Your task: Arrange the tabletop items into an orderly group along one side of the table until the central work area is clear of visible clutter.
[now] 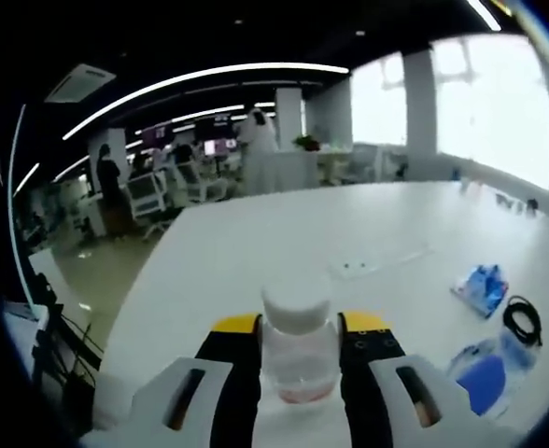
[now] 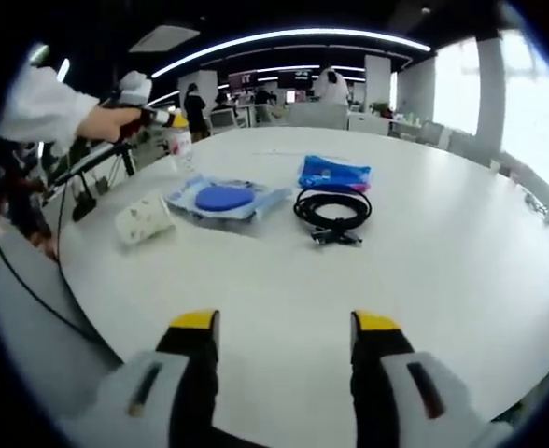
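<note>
A small clear bottle point(image 1: 299, 347) with a white cap is sitting clamped between the jaws of the left claw point(image 1: 299, 359), low over the near edge of the white desk point(image 1: 349, 233); something pinkish at its bottom is hard to make out. In the right gripper view, at ten o'clock, a hand point(image 2: 116, 121) is carrying that claw. The right claw point(image 2: 284, 336) is hanging apart, gripping nothing. Beyond it are lying a paper cup point(image 2: 144, 220) on its side, a blue disc in plastic wrap point(image 2: 224, 199), a blue packet point(image 2: 334, 174) and a coiled black cable point(image 2: 332, 210).
</note>
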{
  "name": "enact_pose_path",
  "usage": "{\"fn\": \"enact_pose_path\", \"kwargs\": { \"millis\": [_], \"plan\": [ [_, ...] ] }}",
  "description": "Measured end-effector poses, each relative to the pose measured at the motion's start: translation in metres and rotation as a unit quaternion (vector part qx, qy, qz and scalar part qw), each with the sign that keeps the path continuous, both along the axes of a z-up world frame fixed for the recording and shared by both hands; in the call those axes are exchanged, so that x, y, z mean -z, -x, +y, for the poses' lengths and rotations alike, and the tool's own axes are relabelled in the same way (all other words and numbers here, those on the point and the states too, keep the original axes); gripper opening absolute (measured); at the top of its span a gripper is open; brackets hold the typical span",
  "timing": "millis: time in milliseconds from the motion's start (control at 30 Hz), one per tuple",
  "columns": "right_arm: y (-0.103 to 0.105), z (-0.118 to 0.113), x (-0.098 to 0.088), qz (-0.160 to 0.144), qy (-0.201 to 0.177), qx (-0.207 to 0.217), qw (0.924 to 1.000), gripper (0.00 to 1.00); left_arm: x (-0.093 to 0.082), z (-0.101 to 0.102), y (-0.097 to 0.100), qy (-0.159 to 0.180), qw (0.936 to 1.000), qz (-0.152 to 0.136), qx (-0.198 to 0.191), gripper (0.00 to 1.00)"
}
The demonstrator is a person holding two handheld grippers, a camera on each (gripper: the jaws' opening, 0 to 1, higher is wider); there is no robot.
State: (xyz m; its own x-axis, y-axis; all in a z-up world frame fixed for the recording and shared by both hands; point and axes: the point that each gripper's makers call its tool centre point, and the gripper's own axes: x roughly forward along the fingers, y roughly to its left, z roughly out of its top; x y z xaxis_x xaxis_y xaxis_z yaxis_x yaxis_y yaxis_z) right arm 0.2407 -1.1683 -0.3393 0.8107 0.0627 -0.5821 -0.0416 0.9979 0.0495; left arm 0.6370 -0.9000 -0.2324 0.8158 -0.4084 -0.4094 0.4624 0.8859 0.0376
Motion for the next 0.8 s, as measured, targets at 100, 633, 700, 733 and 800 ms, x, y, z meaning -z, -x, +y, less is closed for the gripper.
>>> {"fn": "enact_pose_path", "kwargs": {
  "millis": [100, 633, 700, 733, 800],
  "plan": [
    [0.001, -0.001, 0.0, 0.001, 0.0, 0.001, 1.0, 0.54, 0.0, 0.001, 0.001, -0.003, 1.0, -0.002, 0.0, 0.28],
    [0.0, 0.002, -0.006, -0.01, -0.003, -0.003, 0.9999, 0.55, -0.009, 0.004, 0.025, 0.025, 0.9995, -0.013, 0.016, 0.93],
    [-0.001, 0.002, -0.006, -0.012, -0.003, -0.004, 0.9999, 0.56, -0.012, 0.006, 0.032, 0.024, 0.9994, -0.015, 0.018, 0.93],
    [-0.001, 0.002, -0.006, -0.012, -0.003, -0.004, 0.9999, 0.56, -0.014, 0.006, 0.035, 0.023, 0.9994, -0.016, 0.019, 0.93],
    [-0.002, 0.002, -0.007, -0.015, -0.004, -0.005, 0.9999, 0.56, -0.016, 0.009, 0.042, 0.023, 0.9994, -0.018, 0.019, 0.93]
  ]
}}
